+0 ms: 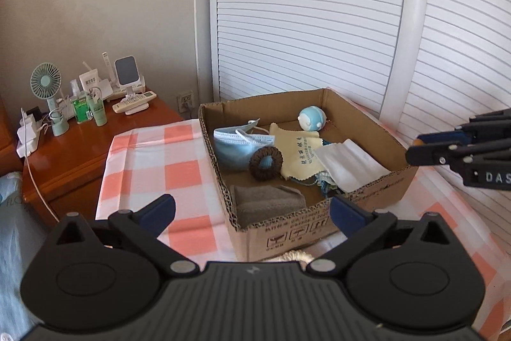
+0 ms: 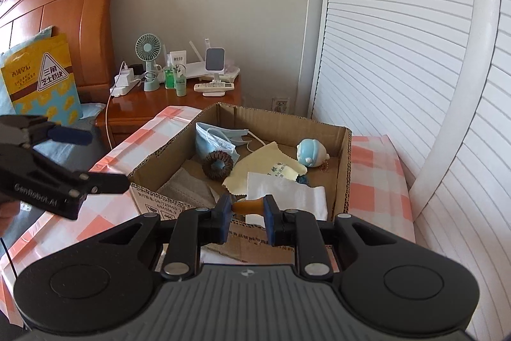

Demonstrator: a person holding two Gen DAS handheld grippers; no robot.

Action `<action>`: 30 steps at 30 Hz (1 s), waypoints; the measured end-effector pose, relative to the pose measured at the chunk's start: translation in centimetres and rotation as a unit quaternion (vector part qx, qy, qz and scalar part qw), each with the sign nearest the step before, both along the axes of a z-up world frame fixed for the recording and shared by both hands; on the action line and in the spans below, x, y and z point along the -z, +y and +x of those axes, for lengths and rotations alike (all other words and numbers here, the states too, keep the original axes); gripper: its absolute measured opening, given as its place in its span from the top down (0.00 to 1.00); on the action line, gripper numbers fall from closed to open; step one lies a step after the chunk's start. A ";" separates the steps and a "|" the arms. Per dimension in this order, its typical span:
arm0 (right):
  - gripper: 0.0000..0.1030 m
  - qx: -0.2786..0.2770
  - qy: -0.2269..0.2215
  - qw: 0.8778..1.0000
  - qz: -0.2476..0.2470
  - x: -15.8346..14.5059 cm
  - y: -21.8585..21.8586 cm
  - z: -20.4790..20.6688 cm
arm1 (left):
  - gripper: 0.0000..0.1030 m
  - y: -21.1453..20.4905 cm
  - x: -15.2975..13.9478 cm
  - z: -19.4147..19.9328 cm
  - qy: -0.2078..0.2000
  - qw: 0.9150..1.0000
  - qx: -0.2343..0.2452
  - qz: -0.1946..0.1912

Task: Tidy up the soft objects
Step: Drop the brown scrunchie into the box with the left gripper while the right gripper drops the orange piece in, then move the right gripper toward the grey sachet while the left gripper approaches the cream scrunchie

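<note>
Right wrist: right hand-held gripper clamps orange piece at box near rim; left hand-held gripper wide, empty.

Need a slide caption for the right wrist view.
Right hand-held gripper pinches a small orange piece above the cardboard box of soft items.

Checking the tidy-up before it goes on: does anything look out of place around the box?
One thing: a cream knitted item lies outside the cardboard box, on the checked cloth against its near wall. The right gripper holds a small orange piece.
</note>
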State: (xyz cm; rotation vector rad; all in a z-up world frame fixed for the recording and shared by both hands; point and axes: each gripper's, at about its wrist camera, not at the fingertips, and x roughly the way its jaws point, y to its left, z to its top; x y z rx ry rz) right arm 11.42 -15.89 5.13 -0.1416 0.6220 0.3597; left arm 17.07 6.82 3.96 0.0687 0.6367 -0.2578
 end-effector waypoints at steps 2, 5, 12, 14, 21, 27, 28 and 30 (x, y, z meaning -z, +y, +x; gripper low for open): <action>0.76 -0.004 0.003 1.000 0.000 -0.4 0.4 0.9 | 0.00 0.2 0.2 -0.8 0.004 1.000 -0.014 -0.005; 0.76 -0.002 0.006 1.000 -0.001 -0.8 1.0 2.4 | 0.00 0.6 0.8 -1.7 0.001 0.999 -0.039 0.005; 0.76 0.001 0.015 1.000 -0.003 -1.1 2.3 7.2 | 0.01 1.7 1.8 -2.5 0.032 0.995 -0.092 -0.002; 0.76 0.004 0.023 1.000 0.001 -1.0 2.6 9.0 | 0.01 1.8 1.7 -3.0 0.031 0.995 -0.098 -0.007; 0.66 0.030 0.043 0.999 0.010 0.3 4.2 14.1 | 0.01 1.1 1.6 -3.8 0.023 0.993 -0.112 0.033; 0.04 0.042 0.044 0.998 0.016 0.8 4.1 13.9 | 0.01 0.5 1.5 -5.1 0.009 0.993 -0.104 0.054; 0.02 0.041 0.042 0.998 0.017 0.7 4.0 13.5 | 0.01 0.5 1.5 -5.2 0.009 0.993 -0.102 0.052; 0.00 0.039 0.039 0.998 0.017 0.4 3.9 12.7 | 0.01 0.5 1.6 -5.4 0.010 0.994 -0.100 0.049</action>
